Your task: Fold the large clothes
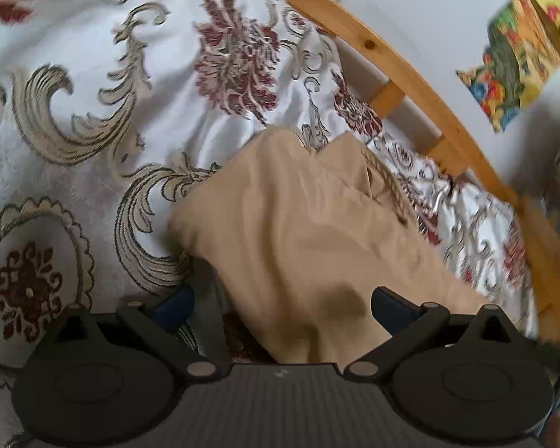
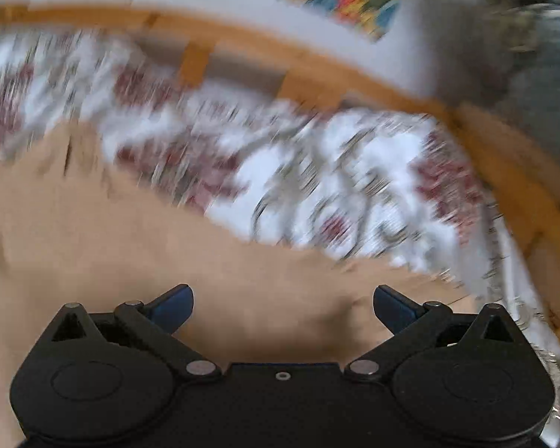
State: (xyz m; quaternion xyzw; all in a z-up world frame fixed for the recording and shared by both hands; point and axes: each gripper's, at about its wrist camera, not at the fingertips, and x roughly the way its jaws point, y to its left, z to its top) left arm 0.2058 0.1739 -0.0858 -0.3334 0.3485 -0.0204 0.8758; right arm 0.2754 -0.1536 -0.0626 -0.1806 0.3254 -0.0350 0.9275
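Plainly, the tan garment (image 1: 310,231) lies bunched on a bed, on top of a white bedspread (image 1: 93,86) woven with dark red flowers and beige scrolls. In the left wrist view a braided cord (image 1: 386,183) rests on the garment's upper right part, and the cloth runs down between the two fingers of the left tool (image 1: 283,308), whose jaws stand wide apart with neither pad pressing on it. A wooden bed rail (image 1: 377,50) curves along the far edge of the bedspread, with a pale wall behind and a brightly coloured picture (image 1: 511,63) on it.

The right wrist view is heavily blurred. The right tool (image 2: 283,308) is also spread wide and grips nothing; tan cloth fills the space below and ahead of its fingers, with the bedspread and rail beyond.
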